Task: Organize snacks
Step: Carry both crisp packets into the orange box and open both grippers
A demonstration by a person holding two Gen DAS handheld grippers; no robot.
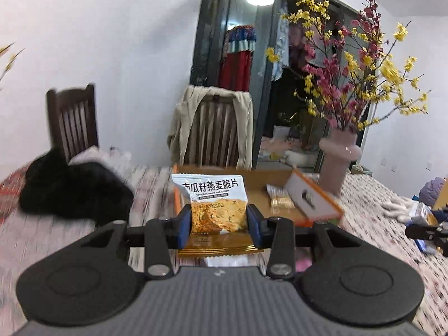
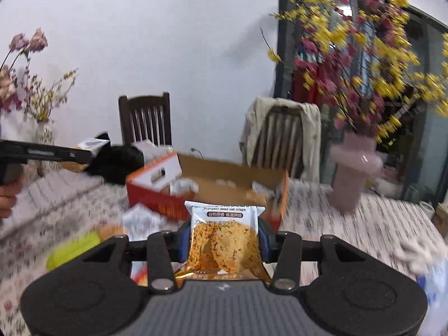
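Observation:
My left gripper point(image 1: 219, 219) is shut on a pumpkin seed oat crisp packet point(image 1: 214, 204) and holds it upright above the table, in front of the open orange cardboard box point(image 1: 252, 182). Small snack packs point(image 1: 280, 198) lie inside that box. My right gripper point(image 2: 224, 238) is shut on a second oat crisp packet point(image 2: 224, 238), just short of the same box point(image 2: 224, 179). The left gripper point(image 2: 86, 154) also shows at the left of the right wrist view, with its packet end-on.
A pink vase point(image 1: 337, 156) with yellow and red flowers stands right of the box. A black bag point(image 1: 75, 187) lies at the left. Two wooden chairs point(image 1: 215, 134) stand behind the table. A green item point(image 2: 72, 249) and loose packets point(image 2: 140, 218) lie near the box. White gloves point(image 1: 397, 207) lie at the right.

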